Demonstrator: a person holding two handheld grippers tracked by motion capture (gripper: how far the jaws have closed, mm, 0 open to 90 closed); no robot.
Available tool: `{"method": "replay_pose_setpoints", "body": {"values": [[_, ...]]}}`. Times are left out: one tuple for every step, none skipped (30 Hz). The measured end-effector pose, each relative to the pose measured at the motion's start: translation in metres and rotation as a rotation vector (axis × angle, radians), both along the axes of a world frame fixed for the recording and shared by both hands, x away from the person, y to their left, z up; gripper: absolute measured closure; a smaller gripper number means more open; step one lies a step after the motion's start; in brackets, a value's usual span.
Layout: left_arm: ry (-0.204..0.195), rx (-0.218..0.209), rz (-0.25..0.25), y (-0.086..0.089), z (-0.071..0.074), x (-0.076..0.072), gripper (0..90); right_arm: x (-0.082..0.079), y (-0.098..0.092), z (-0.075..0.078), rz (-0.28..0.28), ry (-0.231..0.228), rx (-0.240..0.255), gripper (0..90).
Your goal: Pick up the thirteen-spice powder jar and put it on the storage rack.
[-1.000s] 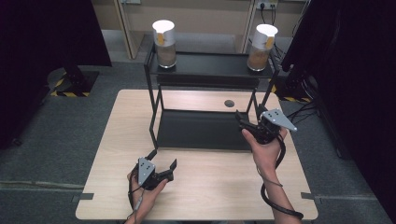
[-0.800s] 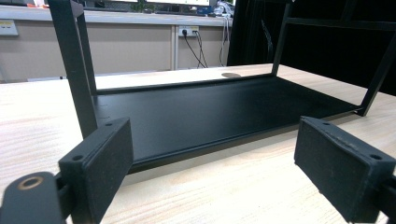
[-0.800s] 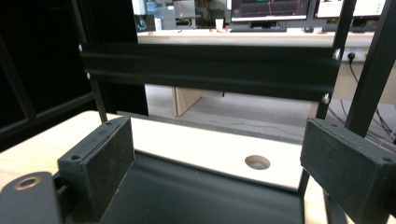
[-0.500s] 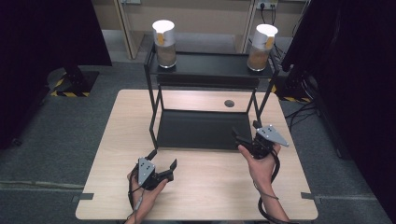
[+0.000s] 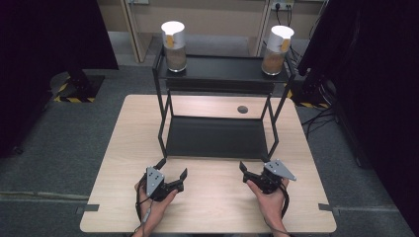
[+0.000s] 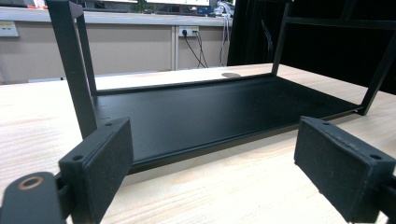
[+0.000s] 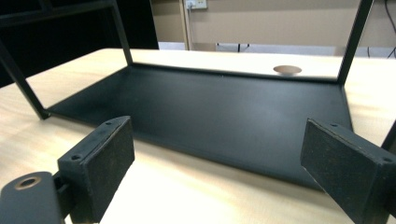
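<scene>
a pale wooden table [image 5: 212, 207] with a light grain stands on grey carpet floor [image 5: 74, 148], with a strip of grey tape on the floor just by each near corner. a round brown cable port [image 5: 242, 109] sits in the tabletop near its far edge. on the table stands a black metal rack [image 5: 215, 138] with a flat bottom shelf lying on the wood and a top shelf raised on thin posts. two jars [image 5: 174, 45] with white lids and brownish contents stand upright on the top shelf, one at each end, well apart; the second jar [image 5: 278, 49] is at the right end.

behind the table runs a beige wall with wall sockets [image 5: 276, 6] and dangling cables. dark curtains close in both sides of the room, and a black base with yellow and black hazard tape [image 5: 74, 94] rests on the carpet at the left.

the left hand-held gripper [image 5: 174, 177] rests low over the near part of the table, just in front of the rack's left front post, its jaws wide apart with nothing between them. the right hand-held gripper [image 5: 251, 174] sits near the rack's right front corner, jaws likewise spread and empty. in the left gripper view and the right gripper view, the black pads frame the bare bottom shelf and the wood in front of it.
</scene>
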State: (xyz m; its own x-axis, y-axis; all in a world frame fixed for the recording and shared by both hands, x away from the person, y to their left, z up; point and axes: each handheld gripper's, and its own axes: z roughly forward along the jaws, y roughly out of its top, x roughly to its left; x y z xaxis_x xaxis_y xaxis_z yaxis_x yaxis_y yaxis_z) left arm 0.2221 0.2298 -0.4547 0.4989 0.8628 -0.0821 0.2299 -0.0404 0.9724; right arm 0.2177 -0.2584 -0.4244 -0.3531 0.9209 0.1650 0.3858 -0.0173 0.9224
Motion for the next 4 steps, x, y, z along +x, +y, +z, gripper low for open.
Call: {"method": "replay_pose_setpoints", "body": {"values": [[0.0,-0.001,0.0,0.0,-0.0001,0.0,11.1,-0.0021,0.0,-0.0025,-0.001,-0.002,0.004,10.1],[0.0,-0.001,0.0,0.0001,0.0,0.0001,11.1,-0.0042,0.0,-0.0045,-0.002,-0.009,0.007,10.1],[0.001,-0.001,-0.001,0.0001,0.0001,0.0003,11.2,-0.0058,0.0002,-0.0057,-0.005,-0.014,0.009,10.1],[0.002,-0.001,-0.001,0.0002,0.0002,0.0004,11.2,-0.0065,-0.0002,-0.0062,-0.005,-0.013,0.012,10.1]]}}
